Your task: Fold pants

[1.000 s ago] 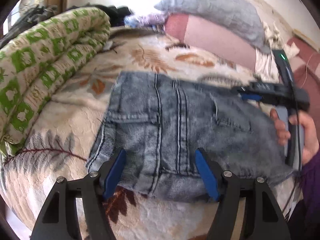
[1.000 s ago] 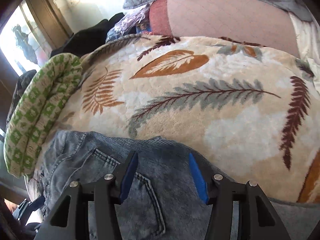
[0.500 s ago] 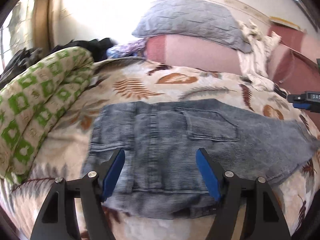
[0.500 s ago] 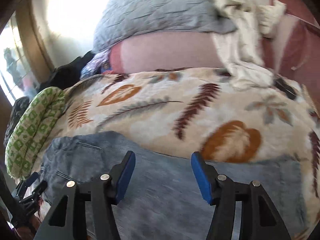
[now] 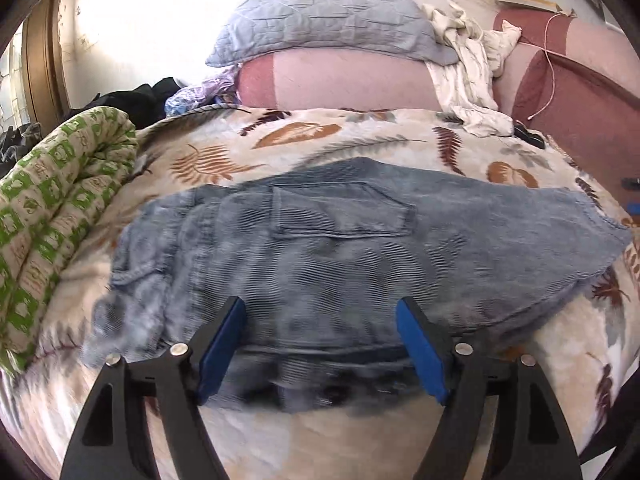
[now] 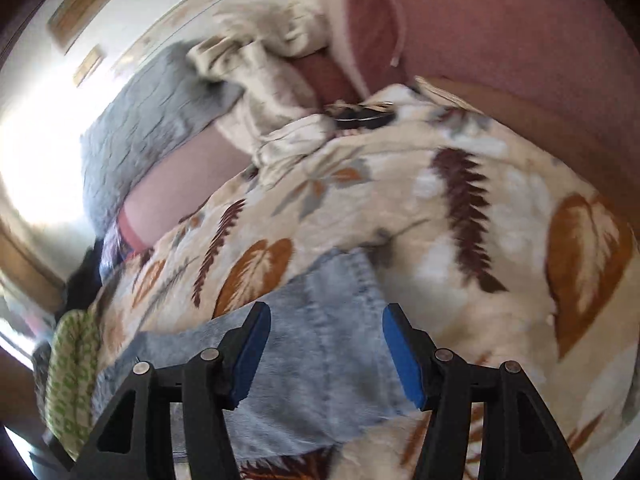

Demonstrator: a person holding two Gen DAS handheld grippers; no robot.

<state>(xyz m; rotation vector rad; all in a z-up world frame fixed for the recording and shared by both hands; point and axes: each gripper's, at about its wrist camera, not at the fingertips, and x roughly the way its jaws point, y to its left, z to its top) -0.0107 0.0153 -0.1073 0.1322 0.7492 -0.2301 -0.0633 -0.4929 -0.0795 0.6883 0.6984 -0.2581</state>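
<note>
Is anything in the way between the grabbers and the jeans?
Nothing visible. The left gripper hangs open over the near edge of the jeans, and the right gripper is open over the leg end. Only bare denim shows between the fingers.

Bedroom in a home. Bed spread with leaf-print fleece blanket (image 5: 360, 136); grey quilted pillow (image 5: 324, 16) stacked on pink bolster (image 5: 340, 80) by the wall. Rolled green-patterned quilt (image 5: 60, 208) at one side. Crumpled pale clothing (image 5: 472, 76) and dark garments (image 5: 132, 100) heaped about.
</note>
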